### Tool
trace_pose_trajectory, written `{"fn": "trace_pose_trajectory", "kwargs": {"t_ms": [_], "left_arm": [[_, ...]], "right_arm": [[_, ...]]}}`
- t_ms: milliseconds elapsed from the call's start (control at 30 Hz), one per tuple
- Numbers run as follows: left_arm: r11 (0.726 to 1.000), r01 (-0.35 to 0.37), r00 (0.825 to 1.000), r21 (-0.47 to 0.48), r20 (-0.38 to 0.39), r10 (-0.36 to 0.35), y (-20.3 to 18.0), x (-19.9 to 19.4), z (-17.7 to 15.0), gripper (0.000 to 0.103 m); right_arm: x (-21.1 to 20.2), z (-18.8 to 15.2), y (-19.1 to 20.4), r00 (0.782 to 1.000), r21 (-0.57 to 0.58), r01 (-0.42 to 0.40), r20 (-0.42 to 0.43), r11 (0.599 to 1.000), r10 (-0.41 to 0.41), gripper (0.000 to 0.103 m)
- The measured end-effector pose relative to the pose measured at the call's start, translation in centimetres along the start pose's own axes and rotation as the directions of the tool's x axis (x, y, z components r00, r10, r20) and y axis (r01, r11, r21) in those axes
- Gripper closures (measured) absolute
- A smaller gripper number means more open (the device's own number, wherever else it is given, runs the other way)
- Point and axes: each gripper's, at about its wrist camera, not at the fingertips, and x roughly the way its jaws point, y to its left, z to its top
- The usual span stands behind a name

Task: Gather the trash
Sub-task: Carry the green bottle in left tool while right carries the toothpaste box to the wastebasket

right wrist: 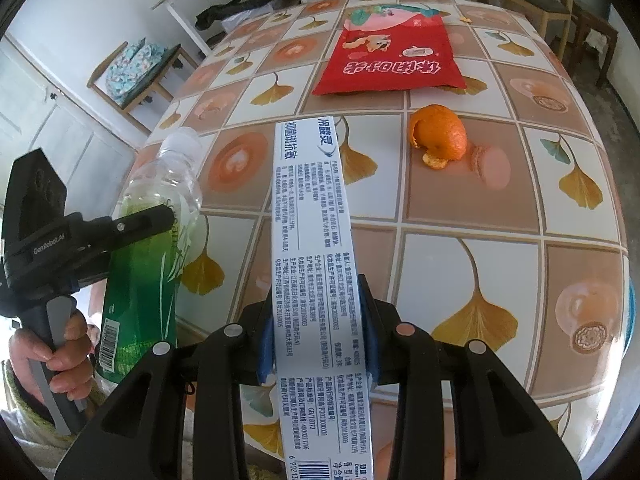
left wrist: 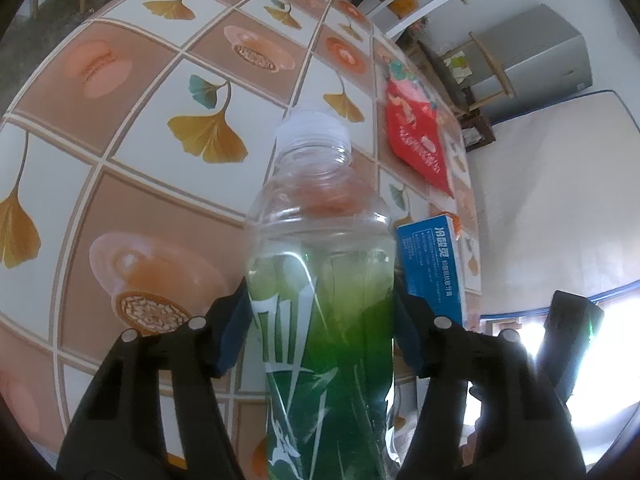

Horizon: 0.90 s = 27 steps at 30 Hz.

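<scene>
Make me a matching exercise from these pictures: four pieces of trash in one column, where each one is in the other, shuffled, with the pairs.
Things:
1. green bottle
2. toothpaste box
3. orange peel
4. red snack bag

Places:
A. lying flat at the table's far end
B. between the right hand-held gripper's pads
C. between the left hand-held gripper's pads
D. loose on the table, nearer than the bag

Pairs: 1-C, 2-B, 3-D, 4-A

Patterned tablecloth (right wrist: 460,216) — stool (right wrist: 132,76) (maybe cushioned)
</scene>
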Motion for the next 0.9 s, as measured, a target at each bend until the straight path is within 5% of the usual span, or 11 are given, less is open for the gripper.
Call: {"fn": "trace_pose_trajectory", "kwargs": {"t_ms": [267,500,600,733,900], "left_arm": [[0.987,0.072,0.986,0.142,0.139,-0.092,-3.1,-5.1,-1.7,0.044],[0.942,0.135,0.965,0.307,0.173,-0.195,-9.5,-8.9,-2.8,0.044],[0.909,0.197,0.962,0.368,0.109,-0.252,-13.7,-7.9,-2.9,0.044],[0.856,0.317,0.946,0.410,-0.070,-0.317,-20.5,-3.8,-3.7,0.044],[0.780,0.441,0.891,0.445,-0.320,-0.322,-30.4,4.1,-6.5,0.044]], "right_arm": [[-3.7,-0.7,-1.1,0.993,0.023,-0.079,0.090,0.997,0.076,0.069],[-10.5,-2.9,-4.4,0.957,0.105,-0.157,0.261,0.982,0.126,0.069],[-13.7,-5.1,-7.4,0.931,0.170,-0.170,0.351,0.971,0.102,0.069],[-17.8,-9.1,-12.9,0.894,0.298,-0.155,0.447,0.942,0.006,0.069],[-21.8,-16.0,-22.3,0.860,0.538,-0.123,0.477,0.834,-0.181,0.069]]}}
